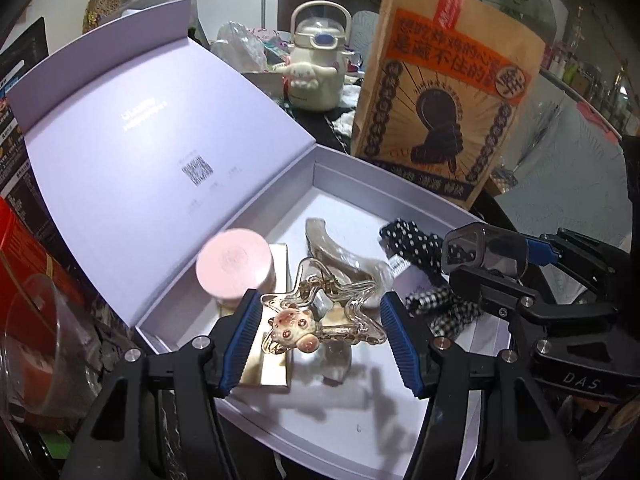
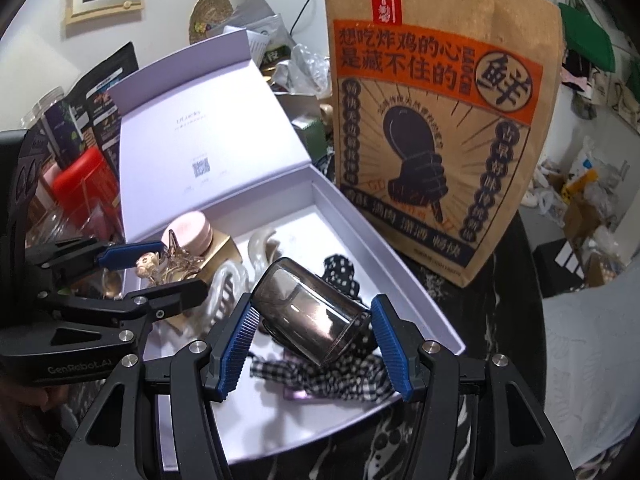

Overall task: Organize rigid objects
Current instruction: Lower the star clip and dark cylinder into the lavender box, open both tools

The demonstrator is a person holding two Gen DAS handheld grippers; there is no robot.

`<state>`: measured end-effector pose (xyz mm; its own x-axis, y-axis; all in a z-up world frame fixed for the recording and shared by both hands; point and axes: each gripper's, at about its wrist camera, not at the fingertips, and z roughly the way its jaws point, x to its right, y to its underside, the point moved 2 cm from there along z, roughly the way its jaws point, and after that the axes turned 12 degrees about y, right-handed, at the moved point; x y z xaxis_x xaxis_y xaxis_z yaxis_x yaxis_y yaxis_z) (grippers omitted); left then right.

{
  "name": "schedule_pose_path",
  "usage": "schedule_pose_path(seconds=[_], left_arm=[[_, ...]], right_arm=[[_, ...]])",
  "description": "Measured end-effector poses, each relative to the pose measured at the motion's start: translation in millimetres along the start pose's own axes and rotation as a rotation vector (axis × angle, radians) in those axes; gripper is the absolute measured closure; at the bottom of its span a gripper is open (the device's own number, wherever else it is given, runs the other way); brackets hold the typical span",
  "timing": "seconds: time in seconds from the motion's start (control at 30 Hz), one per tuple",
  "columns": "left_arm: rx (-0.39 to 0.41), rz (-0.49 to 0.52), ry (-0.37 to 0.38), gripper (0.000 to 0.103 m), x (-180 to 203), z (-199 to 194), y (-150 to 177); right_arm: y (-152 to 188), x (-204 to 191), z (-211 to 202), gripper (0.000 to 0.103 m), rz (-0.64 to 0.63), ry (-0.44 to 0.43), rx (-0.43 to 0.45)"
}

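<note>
Over box (image 1: 400, 420): hand-held grippers grip clip (image 1: 320, 320), cup (image 2: 312, 312).

Both grippers are angled downward and sit close together, side by side. The left gripper (image 1: 322, 330) has its blue ribbed pads pressing on either side of a clear star-shaped clip (image 1: 320, 312), so it's clamped on that, jaws partway apart. From the right wrist view that left gripper (image 2: 156, 264) comes in from 9 o'clock, fingers pointing toward 3. The right gripper (image 2: 316, 334) is gripping a smoky see-through cap (image 2: 310, 312), tilted, with the pads on both sides. From the left wrist view the right gripper (image 1: 496, 258) enters from 3 o'clock, fingers aimed toward 9.
</note>
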<state>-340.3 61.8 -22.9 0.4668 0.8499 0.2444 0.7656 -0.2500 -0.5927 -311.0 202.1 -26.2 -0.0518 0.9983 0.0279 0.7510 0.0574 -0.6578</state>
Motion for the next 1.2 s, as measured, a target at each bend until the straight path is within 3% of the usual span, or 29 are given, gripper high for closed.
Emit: schedule_pose_path(seconds=[0.87,1.2], left_arm=[[-0.102,0.066,-0.092,0.042,12,13,31],[-0.103,0.079,-0.073,0.042,20,7,43]], right_arm=[[31,-18,2,0.045,-0.083,0.020,-0.061],[32,-18,-9,0.043,-0.113,0.039,-0.071]])
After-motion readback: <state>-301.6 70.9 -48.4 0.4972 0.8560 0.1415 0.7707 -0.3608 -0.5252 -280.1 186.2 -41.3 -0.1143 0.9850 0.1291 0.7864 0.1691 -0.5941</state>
